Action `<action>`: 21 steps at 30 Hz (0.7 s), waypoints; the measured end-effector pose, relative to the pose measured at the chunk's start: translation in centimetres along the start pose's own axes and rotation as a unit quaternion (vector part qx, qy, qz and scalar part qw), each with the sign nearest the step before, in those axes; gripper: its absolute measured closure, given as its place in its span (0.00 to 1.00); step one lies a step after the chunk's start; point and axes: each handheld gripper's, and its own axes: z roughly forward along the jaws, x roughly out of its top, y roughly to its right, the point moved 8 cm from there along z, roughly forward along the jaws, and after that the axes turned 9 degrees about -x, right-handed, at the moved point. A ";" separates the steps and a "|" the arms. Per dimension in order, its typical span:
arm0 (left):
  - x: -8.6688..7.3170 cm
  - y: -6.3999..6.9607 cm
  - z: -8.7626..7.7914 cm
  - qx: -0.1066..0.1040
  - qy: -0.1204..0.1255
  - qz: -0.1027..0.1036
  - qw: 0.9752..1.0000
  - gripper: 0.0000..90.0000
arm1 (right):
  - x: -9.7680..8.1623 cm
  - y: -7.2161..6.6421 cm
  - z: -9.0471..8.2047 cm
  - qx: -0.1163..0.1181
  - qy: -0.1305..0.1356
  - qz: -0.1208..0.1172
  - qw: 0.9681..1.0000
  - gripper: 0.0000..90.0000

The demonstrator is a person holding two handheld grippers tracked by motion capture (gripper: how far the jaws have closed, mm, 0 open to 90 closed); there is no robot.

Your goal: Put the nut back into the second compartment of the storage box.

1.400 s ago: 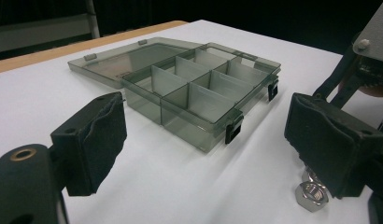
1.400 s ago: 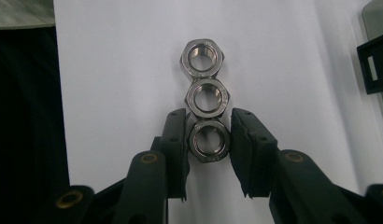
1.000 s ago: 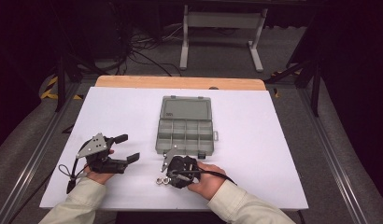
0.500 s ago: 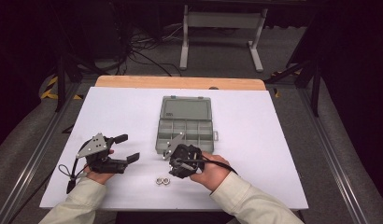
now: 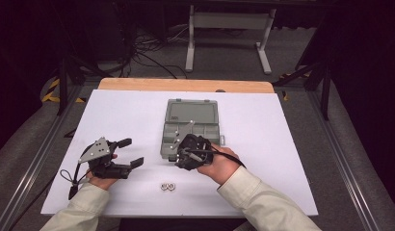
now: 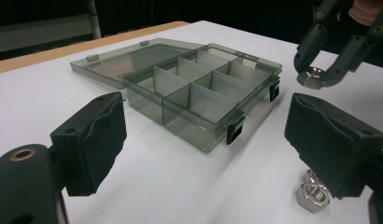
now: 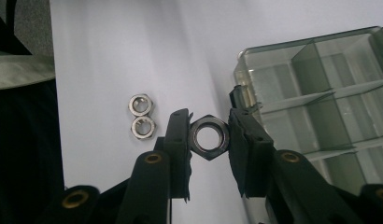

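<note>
Nut (image 7: 208, 137) pinched flat between right gripper (image 7: 209, 140) jaws, held above table just beside box (image 7: 320, 93) front corner. Advice: keep squeeze firm, carry over rim, release low inside one compartment. Left gripper (image 6: 203, 140) idle, jaws wide, empty. Two spare nuts (image 5: 168, 186) on table (image 5: 282, 144) near front edge. Open lid (image 5: 193, 111) lies behind, no obstruction.

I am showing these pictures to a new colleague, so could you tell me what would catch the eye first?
The right gripper holds a hex nut pinched between its pads, lifted beside the open compartment box at mid table. Two more nuts lie touching near the front edge, and the left gripper rests open on the white table.
</note>
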 end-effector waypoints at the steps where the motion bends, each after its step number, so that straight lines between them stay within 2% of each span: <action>1: 0.0 0.0 0.0 0.000 0.000 0.000 1.000 0.15 | 0.0 0.0 0.0 0.000 0.000 0.000 1.000 0.78; 8: 0.0 0.0 -0.1 0.000 0.000 0.001 1.000 0.14 | 0.8 2.1 -0.4 -0.012 0.003 0.009 1.000 0.78; 21: 0.0 0.0 0.0 0.000 0.000 0.001 1.000 0.14 | 1.8 4.8 -0.8 -0.028 0.011 0.028 0.999 0.78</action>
